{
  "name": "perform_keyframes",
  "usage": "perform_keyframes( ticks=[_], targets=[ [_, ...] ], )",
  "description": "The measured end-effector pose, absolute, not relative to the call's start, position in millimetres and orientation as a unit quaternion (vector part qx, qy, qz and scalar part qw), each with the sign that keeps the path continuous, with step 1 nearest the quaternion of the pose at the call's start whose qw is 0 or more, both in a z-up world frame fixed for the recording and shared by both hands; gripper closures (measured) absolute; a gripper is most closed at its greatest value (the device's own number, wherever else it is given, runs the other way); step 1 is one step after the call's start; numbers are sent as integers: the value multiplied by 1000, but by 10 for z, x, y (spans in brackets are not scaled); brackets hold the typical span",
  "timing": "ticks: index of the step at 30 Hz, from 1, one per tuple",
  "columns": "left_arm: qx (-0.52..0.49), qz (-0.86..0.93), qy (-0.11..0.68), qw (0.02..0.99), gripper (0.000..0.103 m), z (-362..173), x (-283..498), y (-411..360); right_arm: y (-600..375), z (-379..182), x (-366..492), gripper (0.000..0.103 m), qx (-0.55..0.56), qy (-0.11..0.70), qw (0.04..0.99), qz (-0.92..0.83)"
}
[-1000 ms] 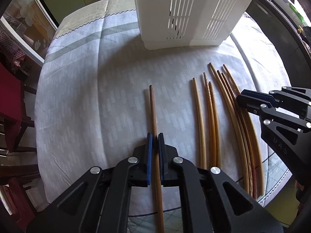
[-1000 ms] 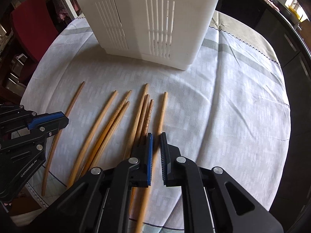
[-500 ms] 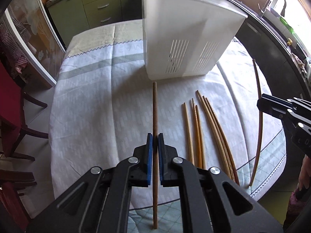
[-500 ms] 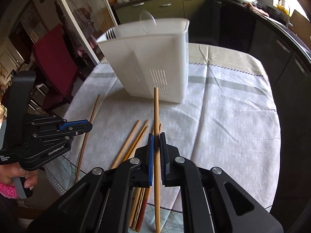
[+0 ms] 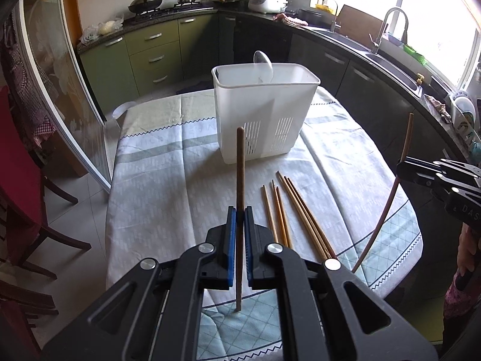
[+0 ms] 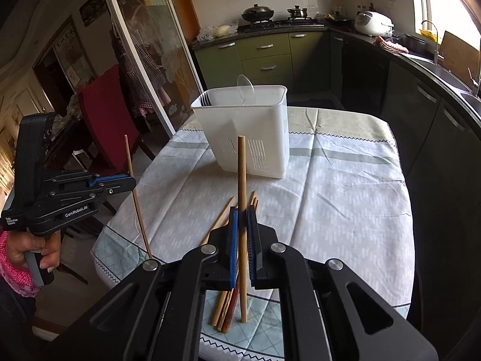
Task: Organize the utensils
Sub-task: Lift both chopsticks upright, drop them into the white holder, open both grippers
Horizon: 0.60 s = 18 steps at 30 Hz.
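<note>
Sharp fisheye frames; window [image 5: 421, 15] glare blows out.

The left wrist camera sits just behind the left hand-held gripper [image 5: 240, 215], raised above the near edge of the desk [image 5: 156, 186] and angled down across it toward the kitchen counters. The right wrist camera looks likewise over the right hand-held gripper [image 6: 242, 213]. Both views share the white utensil basket [image 5: 264, 120], the loose chopsticks [image 5: 288, 207] and each other's gripper at the frame edge.

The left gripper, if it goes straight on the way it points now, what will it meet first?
Probably the white utensil basket: the left gripper, shut on a dark chopstick, aims at its slotted wall, though bare tablecloth lies between and depth is unclear.
</note>
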State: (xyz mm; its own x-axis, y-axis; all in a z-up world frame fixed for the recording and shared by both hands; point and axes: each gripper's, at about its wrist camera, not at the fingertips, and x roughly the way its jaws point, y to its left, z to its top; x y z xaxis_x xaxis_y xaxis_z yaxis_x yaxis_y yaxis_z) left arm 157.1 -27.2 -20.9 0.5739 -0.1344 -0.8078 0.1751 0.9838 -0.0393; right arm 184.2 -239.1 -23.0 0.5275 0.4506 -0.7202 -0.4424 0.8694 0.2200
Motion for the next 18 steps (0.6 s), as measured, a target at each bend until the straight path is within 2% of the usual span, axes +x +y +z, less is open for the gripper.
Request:
perform_keyframes(
  ticks=[18],
  targets=[
    [21,-106,419,902,98,-29,1469,-277,-2298,-6,1674,96,-7,380,887,261]
  ],
)
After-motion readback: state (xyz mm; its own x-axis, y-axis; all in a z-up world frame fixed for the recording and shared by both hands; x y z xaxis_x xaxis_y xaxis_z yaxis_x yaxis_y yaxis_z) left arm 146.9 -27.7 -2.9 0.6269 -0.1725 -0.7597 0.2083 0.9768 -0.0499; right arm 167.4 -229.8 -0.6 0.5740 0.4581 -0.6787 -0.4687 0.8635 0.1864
